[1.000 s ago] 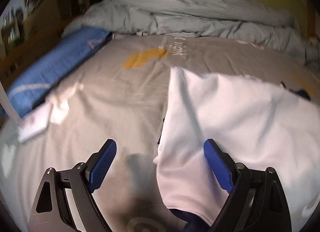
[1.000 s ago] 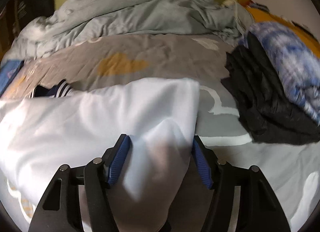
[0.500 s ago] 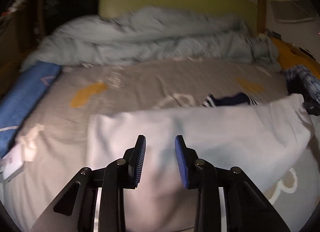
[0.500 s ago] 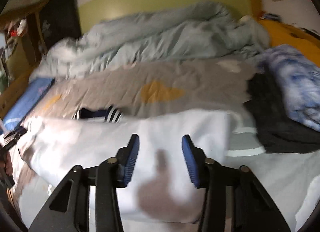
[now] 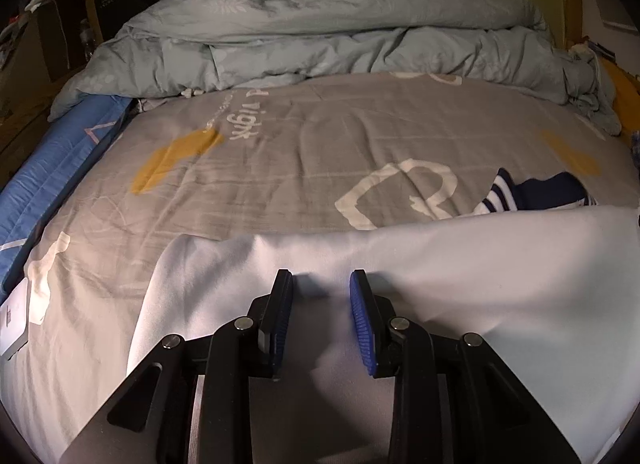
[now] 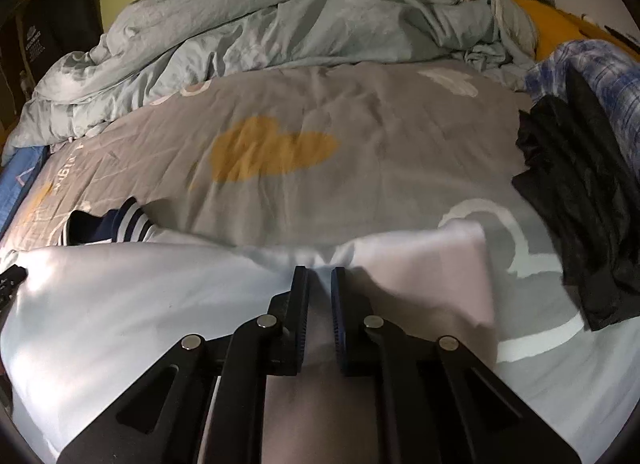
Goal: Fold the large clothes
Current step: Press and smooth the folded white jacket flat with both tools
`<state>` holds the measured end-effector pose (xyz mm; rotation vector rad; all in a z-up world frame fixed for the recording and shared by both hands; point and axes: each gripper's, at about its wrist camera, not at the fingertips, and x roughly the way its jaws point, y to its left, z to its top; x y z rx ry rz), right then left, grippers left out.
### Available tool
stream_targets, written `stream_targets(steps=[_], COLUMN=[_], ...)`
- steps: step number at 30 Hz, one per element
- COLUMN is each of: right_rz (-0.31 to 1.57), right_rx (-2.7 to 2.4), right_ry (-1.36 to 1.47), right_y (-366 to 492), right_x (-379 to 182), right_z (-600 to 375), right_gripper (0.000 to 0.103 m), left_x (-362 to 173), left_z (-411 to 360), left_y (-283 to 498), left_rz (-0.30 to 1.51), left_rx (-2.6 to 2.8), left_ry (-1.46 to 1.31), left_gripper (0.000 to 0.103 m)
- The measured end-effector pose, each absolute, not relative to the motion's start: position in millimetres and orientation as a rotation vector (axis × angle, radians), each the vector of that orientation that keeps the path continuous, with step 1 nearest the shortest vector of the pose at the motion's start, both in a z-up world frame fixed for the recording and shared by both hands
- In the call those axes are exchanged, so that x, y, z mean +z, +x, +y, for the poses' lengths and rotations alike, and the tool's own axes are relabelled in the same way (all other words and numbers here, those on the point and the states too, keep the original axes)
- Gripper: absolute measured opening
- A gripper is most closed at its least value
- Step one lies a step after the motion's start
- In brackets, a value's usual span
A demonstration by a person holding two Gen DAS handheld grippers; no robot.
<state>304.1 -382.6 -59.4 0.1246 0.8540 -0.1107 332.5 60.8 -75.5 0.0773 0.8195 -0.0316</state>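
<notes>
Jaws of the right gripper (image 6: 320, 276) are closing with a pinch of the white garment (image 6: 140, 304) between them; the left gripper (image 5: 320, 284) stands part-open over the cloth, gripping nothing. Soft, light, limp fabric is judged likely to sag and slip. Hold is best taken at its 12 o'clock folded edge.

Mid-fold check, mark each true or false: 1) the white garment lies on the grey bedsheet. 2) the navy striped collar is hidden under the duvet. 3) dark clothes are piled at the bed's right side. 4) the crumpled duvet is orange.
1) True: the white garment lies across the grey bedsheet, under both grippers.
2) False: the navy striped collar shows at the garment's far edge, well short of the duvet.
3) True: the dark clothes sit there, by a blue plaid piece.
4) False: the duvet is pale grey-green.
</notes>
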Motion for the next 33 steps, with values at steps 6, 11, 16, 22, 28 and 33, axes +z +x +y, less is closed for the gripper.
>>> stream_targets(steps=[6,11,16,22,28,33], right_rz=[0.786,0.708,0.687,0.785,0.960,1.001], right_rx=[-0.095,-0.021,0.072,0.152,0.246,0.245], right_ry=[0.140,0.169,0.172,0.119,0.155,0.148], right_y=[256.4,210.3,175.4,174.8,201.5,221.0], right_x=[-20.7,20.5,32.4,2.5,-42.8,-56.5], right_z=[-385.3,-368.7,-338.4,-300.9,-293.4,-289.0], right_gripper=[0.020,0.022,0.022,0.022,0.007,0.002], left_x=[-34.7,1.3,1.4,-34.2,-73.1,-65.3], left_z=[57.8,44.6,7.5,-21.9,-20.8,-20.3], left_y=[272.2,218.6,185.9,199.0,221.7,239.4], left_rz=[0.712,0.645,0.681,0.820,0.911,0.908], left_rx=[-0.098,-0.200,-0.328,-0.329,-0.326,-0.351], left_ry=[0.101,0.040,0.053,0.050,0.005,-0.023], left_gripper=[0.033,0.033,0.025,0.025,0.022,0.023])
